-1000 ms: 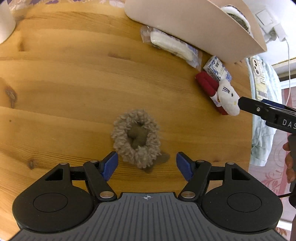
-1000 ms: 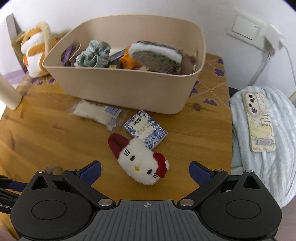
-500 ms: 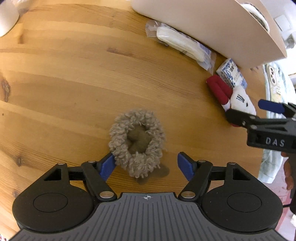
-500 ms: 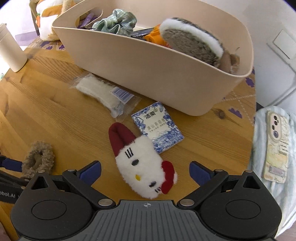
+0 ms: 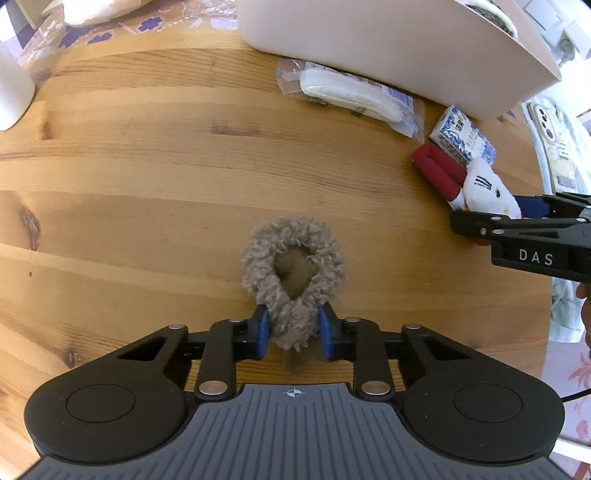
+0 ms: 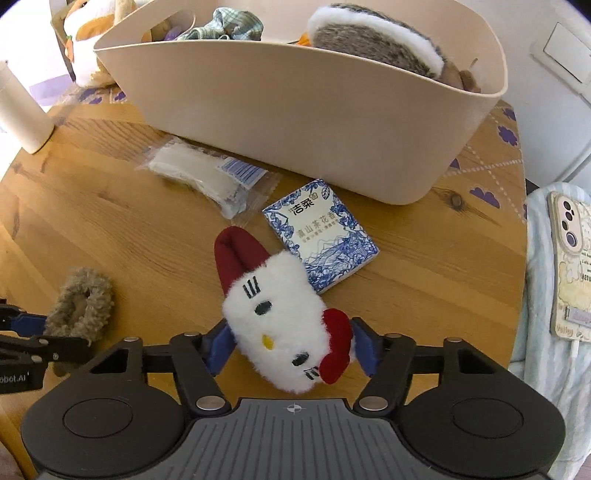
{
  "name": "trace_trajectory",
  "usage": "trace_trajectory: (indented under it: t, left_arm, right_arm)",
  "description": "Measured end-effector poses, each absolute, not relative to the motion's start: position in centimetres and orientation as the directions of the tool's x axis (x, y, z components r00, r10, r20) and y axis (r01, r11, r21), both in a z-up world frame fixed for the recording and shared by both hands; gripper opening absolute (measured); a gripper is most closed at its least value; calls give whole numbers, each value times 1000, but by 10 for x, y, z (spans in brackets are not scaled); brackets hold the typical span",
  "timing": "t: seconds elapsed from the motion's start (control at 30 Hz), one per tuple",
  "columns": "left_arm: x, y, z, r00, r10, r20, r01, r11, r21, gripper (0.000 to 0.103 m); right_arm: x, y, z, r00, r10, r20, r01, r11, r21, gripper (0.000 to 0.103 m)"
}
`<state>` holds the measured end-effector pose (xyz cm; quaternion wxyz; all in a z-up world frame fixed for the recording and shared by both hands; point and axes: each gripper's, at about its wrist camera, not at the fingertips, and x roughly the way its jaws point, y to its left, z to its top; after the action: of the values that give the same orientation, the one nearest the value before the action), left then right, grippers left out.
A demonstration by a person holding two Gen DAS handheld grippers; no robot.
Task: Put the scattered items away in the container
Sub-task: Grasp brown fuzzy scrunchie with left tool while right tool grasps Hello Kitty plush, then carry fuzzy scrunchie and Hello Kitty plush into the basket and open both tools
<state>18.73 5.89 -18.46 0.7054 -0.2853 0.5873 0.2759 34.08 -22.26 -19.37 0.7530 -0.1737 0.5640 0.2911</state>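
Observation:
My left gripper (image 5: 293, 334) is shut on the near end of a fuzzy brown scrunchie (image 5: 293, 258), which lies on the wooden table (image 5: 129, 166); it also shows in the right wrist view (image 6: 81, 306). My right gripper (image 6: 291, 349) is shut on a white cat plush with red bow and red strap (image 6: 280, 314), seen too in the left wrist view (image 5: 480, 188). The beige container (image 6: 295, 122) stands behind, holding a hedgehog plush (image 6: 376, 44) and a green scrunchie (image 6: 229, 26).
A clear packet with white pads (image 6: 207, 177) and a blue-and-white tissue pack (image 6: 321, 232) lie in front of the container. A white cup (image 6: 18, 114) stands far left. A phone (image 6: 570, 266) rests on a cloth at the right. An orange plush (image 6: 92, 22) sits behind the container.
Both grippers moved forward and closed: the left pinched the brown scrunchie's near end, the right closed on the cat plush.

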Motion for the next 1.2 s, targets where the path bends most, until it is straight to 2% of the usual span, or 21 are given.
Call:
trace_trajectory:
  t: [0.17, 0.27, 0.73, 1.2]
  left_arm:
    - [177, 63, -180, 170, 56, -984, -724, 684, -86, 20]
    - [172, 62, -170, 192, 82, -978, -706, 703, -80, 19]
    - [173, 59, -141, 290, 125, -949, -667, 737, -107, 19]
    - [187, 77, -73, 457, 213, -864, -633, 760, -148, 19]
  right_arm:
    - [335, -224, -191, 201, 269, -942, -636, 767, 84, 48]
    - [329, -226, -185, 214, 288, -933, -622, 777, 96, 47]
    - [306, -230, -130, 319, 348, -881, -592, 800, 101, 46]
    - [306, -231, -64, 453, 398, -797, -562, 822, 92, 47]
